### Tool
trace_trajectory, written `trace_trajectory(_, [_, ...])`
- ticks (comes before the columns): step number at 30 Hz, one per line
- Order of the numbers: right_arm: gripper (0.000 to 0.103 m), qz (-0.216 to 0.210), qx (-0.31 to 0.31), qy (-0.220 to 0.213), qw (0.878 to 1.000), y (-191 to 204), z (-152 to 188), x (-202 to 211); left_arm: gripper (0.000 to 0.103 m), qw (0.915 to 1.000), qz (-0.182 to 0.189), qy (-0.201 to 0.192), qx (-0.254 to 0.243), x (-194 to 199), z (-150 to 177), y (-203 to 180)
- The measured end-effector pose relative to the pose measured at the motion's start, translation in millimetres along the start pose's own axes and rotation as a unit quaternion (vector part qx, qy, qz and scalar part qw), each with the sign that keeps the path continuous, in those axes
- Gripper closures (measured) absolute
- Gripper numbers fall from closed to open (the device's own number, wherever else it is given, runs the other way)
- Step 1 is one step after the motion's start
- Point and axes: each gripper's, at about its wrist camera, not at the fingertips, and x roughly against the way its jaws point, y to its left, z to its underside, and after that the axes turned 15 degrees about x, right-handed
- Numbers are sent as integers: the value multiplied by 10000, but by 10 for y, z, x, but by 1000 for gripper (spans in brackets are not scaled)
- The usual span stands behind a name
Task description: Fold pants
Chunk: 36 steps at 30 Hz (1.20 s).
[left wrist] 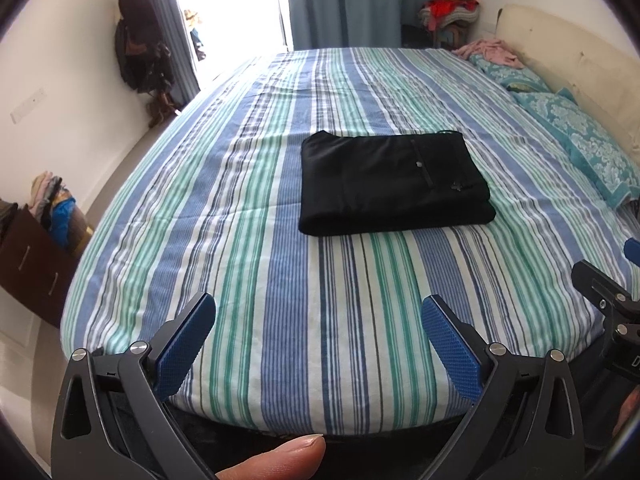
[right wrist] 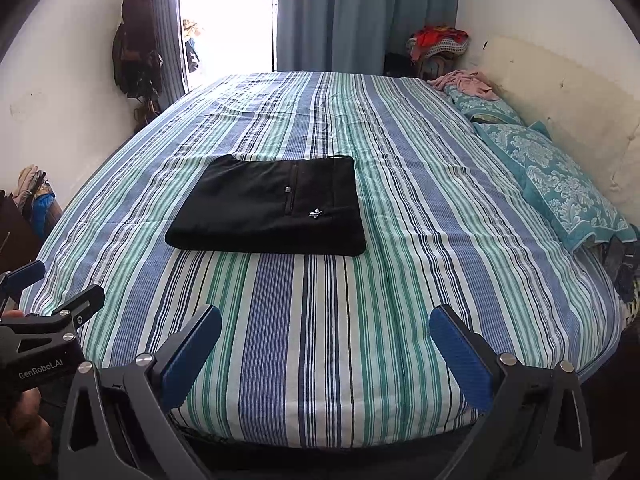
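Note:
The black pants [left wrist: 394,182] lie folded into a flat rectangle in the middle of the striped bed [left wrist: 280,280]; they also show in the right wrist view [right wrist: 272,210], with a small white logo on top. My left gripper [left wrist: 318,312] is open and empty, held over the near edge of the bed, well short of the pants. My right gripper [right wrist: 326,322] is open and empty too, at the near edge. The right gripper shows at the right edge of the left wrist view [left wrist: 612,292]; the left gripper shows at the left edge of the right wrist view [right wrist: 52,292].
Teal patterned pillows [right wrist: 560,184] and a pink cloth [right wrist: 468,82] lie along the cream headboard [right wrist: 560,92] on the right. Blue curtains [right wrist: 360,12] and a bright doorway are beyond the bed. A dark dresser [left wrist: 32,264] with clothes stands at left. Dark clothes [left wrist: 136,32] hang on the wall.

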Motion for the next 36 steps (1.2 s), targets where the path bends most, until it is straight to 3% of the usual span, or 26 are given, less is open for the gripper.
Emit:
trace_trajectory(10, [0, -9, -30, -28, 10000, 17, 2, 80, 1, 9996, 162, 247, 41, 9, -35, 35])
trace_trajectory(19, [0, 52, 49, -62, 10000, 58, 0, 147, 1, 10000, 20, 52, -46, 87, -39, -8])
trace_trajectory(36, [0, 123, 29, -35, 9999, 20, 4, 209, 1, 9999, -86, 75, -70, 82, -28, -8])
